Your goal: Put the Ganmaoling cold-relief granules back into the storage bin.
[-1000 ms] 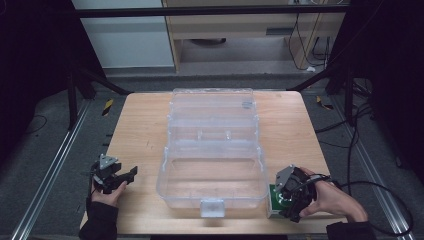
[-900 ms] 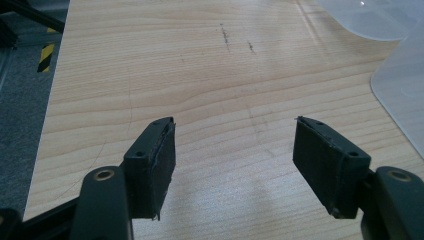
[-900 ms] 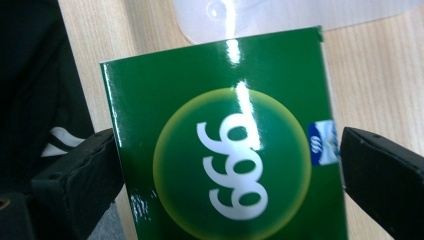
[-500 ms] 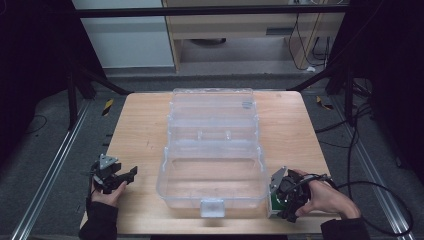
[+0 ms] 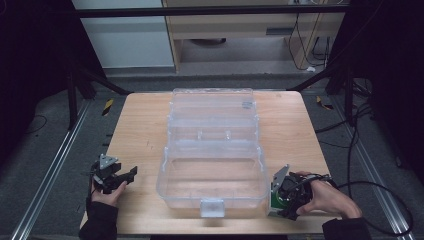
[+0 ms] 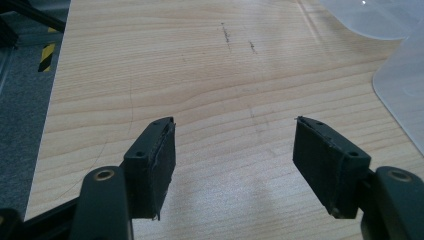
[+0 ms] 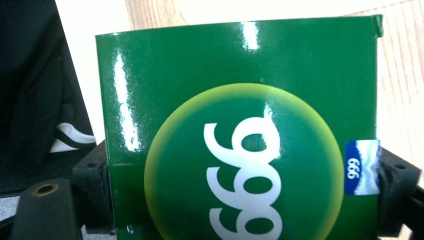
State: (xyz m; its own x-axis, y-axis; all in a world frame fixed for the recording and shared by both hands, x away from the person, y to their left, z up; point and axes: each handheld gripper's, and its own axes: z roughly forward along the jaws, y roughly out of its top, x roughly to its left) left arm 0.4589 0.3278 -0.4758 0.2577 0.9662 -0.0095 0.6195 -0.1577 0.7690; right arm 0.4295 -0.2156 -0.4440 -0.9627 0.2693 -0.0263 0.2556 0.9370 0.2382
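Gripping the glossy green box [image 7: 240,150] at the counter's [image 5: 140,130] near right corner, the right tool [image 5: 285,196] has just closed; slick sides could slip. Left tool [image 6: 235,165] gapes, holding nothing.

free: bare table [image 5: 142,135] left | obstacle: clear case [image 5: 212,165] centre
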